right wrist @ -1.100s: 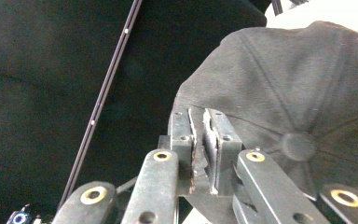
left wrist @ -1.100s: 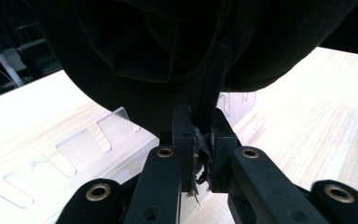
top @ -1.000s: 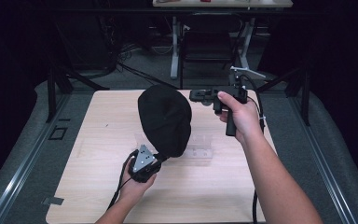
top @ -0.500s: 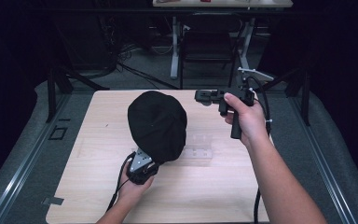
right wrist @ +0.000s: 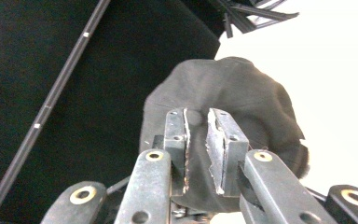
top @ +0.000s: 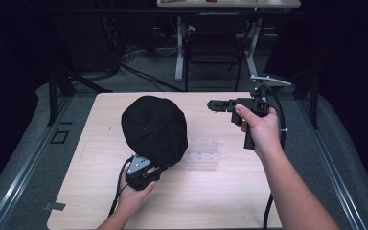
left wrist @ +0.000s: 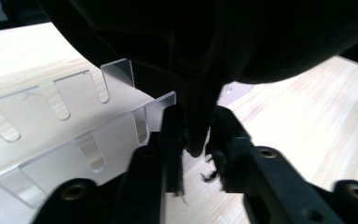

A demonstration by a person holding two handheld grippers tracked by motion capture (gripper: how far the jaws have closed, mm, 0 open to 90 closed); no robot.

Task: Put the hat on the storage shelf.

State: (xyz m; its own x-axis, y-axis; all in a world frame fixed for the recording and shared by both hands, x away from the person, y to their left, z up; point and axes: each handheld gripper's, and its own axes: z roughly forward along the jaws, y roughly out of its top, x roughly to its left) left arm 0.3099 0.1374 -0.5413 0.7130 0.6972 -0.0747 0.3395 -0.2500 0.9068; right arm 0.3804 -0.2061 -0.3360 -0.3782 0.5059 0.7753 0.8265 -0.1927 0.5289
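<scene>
Left fingers [left wrist: 193, 140] clamped on black cap [top: 154, 128], right fingers [right wrist: 205, 140] apart, clear slotted rack [top: 201, 151] nearby

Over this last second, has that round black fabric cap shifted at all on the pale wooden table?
Yes. The round black fabric cap, pinched by the left gripper, has slid left, away from the pale wooden table's right edge.

Cap [top: 154, 128] at desk [top: 211, 201] centre-left; slotted rack [top: 202, 152] just right of it, left gripper [top: 146, 171] before, right gripper [top: 215, 105] behind-right.
</scene>
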